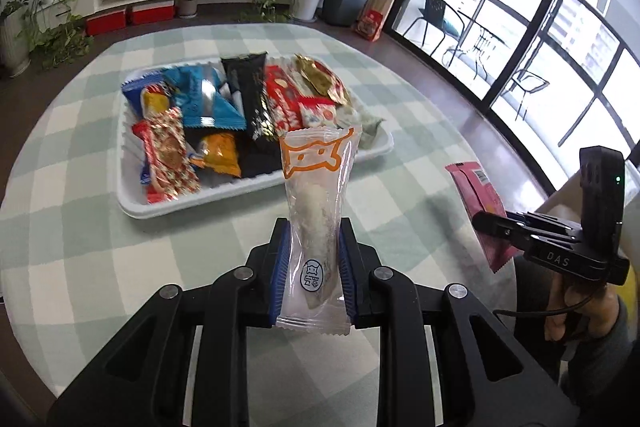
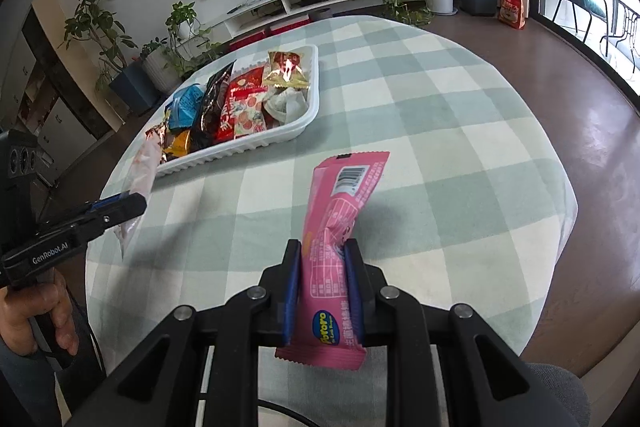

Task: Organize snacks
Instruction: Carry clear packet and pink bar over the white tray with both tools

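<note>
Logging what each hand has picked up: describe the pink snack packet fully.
The pink snack packet is a long, slim plastic wrapper with crimped ends, white print, a barcode near its far end and a blue-and-yellow logo near its near end. It is clamped around its lower middle between the blue pads of the right tongs, pointing away from the camera, lifted clear of the checked tablecloth. Its far half bends slightly. Nothing else touches it.
</note>
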### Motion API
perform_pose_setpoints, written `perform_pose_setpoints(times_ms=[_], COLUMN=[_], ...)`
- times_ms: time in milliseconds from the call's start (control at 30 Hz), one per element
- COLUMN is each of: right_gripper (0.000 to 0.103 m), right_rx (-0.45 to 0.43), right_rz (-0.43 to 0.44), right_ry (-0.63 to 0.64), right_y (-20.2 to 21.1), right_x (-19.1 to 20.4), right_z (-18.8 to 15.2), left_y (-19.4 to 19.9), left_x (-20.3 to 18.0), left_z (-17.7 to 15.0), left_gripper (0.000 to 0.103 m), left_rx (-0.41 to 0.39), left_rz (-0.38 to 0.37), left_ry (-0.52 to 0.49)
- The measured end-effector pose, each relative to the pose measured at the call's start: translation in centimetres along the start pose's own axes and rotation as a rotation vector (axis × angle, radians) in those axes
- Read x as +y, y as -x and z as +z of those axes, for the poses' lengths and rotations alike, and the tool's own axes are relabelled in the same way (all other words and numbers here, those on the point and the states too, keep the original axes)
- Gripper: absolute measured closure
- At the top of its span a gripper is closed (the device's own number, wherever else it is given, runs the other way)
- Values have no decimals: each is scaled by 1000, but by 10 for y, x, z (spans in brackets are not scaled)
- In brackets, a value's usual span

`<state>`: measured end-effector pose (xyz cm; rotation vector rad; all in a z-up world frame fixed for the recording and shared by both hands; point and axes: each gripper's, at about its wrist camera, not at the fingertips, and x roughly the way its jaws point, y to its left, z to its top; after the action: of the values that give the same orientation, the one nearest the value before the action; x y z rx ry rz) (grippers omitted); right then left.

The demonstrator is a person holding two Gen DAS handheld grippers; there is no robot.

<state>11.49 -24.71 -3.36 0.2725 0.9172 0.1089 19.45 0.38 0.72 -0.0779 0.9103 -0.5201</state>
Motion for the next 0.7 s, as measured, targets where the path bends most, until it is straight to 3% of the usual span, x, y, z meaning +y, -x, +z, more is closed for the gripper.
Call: perform_pose_setpoints(times_ms=[400, 567, 700], right_gripper=[80, 80, 80], right_rx=[-137, -144, -97], right_rz=[30, 67, 88], right_ry=[89, 130, 159], right_y=[21, -4, -45], right_x=[27, 55, 76], right_z=[93, 136, 159], left_y=[37, 17, -13], left_x=[76, 97, 105], left_z=[72, 83, 83], left_gripper=[82, 82, 82], left_rx=[-149, -135, -113], left_rz=[75, 99, 113], left_ry=[120, 132, 137])
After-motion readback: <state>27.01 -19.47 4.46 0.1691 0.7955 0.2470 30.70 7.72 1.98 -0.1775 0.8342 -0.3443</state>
